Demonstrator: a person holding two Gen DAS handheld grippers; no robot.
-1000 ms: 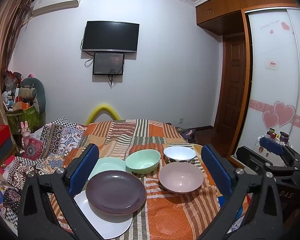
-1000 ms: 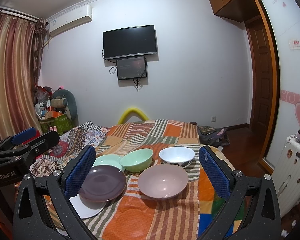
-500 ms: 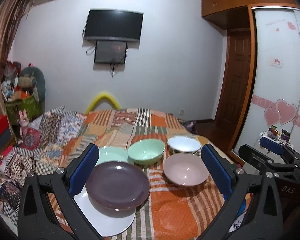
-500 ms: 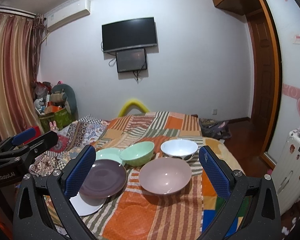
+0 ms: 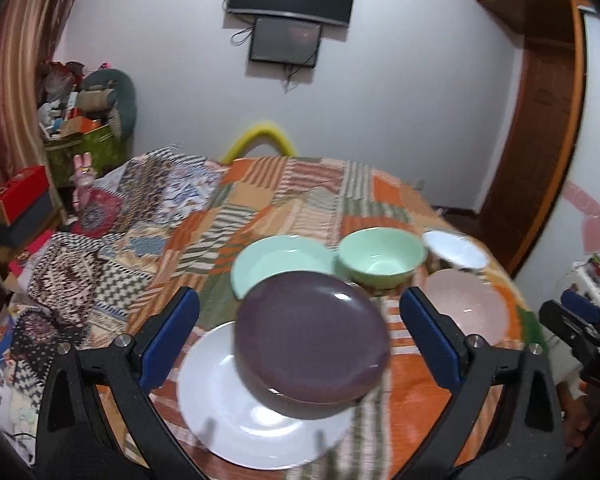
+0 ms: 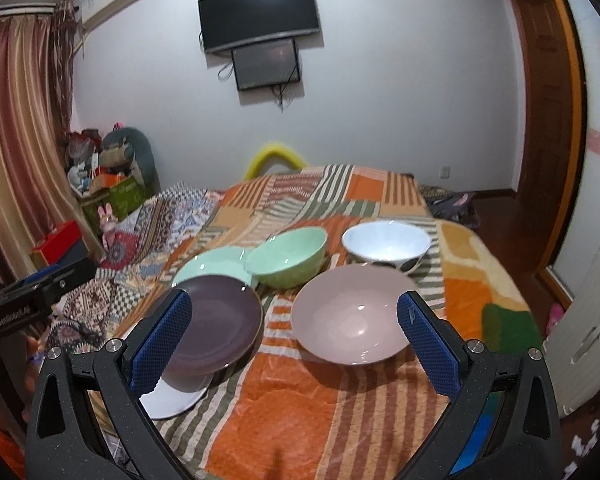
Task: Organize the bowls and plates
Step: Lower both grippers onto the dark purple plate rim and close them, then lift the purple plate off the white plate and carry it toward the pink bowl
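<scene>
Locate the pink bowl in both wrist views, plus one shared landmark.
Left wrist: pink bowl at right, behind the right finger.
Right wrist: pink bowl centre, framed between both fingers.
Shared landmark: green bowl, just behind and left of it.

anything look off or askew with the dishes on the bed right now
The purple plate sits off-centre on the white plate, overhanging its far right edge, so it looks tilted. The light green plate, green bowl, white bowl and pink bowl look upright and undamaged.
</scene>
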